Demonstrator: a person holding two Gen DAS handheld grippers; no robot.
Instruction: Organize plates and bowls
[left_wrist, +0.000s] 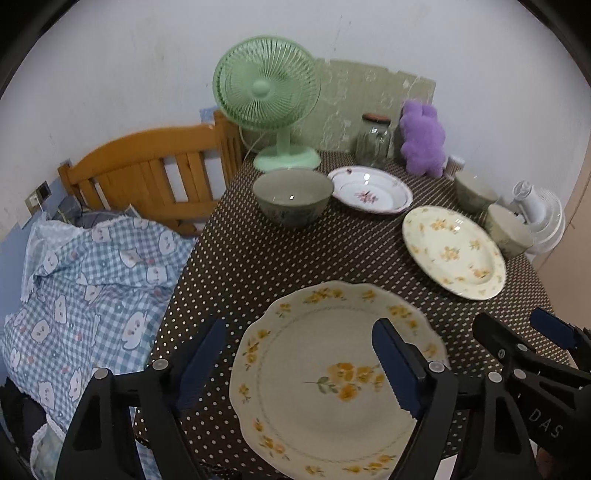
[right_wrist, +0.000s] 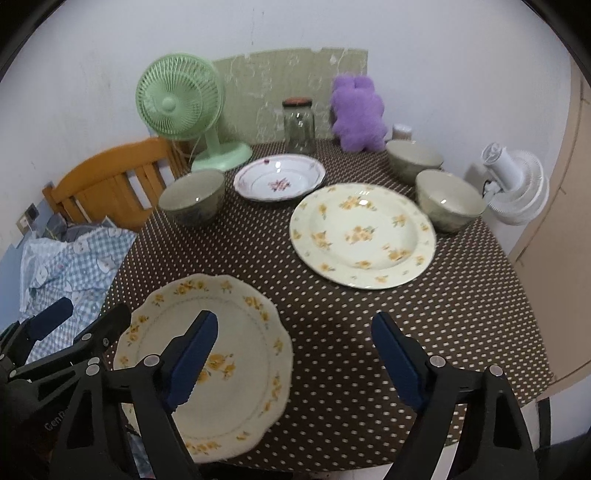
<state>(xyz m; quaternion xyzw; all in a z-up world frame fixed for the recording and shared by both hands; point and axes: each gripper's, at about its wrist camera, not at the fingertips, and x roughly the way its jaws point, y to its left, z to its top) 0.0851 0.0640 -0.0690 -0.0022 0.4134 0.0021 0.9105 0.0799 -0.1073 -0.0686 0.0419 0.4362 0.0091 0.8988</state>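
Both grippers hung over the scalloped yellow-flower plate (left_wrist: 332, 373) at the surface's near edge, left gripper (left_wrist: 299, 369) and right gripper (right_wrist: 291, 363) with fingers wide, holding nothing. The step looked like the approach; next, one needed to grip the rim.

light: soft, even, indoor, dim-ish | shadows: faint on tablecloth (right_wrist: 351, 332) | glare: small glints on bowl (left_wrist: 291, 197) & plate (right_wrist: 362, 236) rims | blur: mild motion smear, both views | distortion: strong fisheye, black vignette corners
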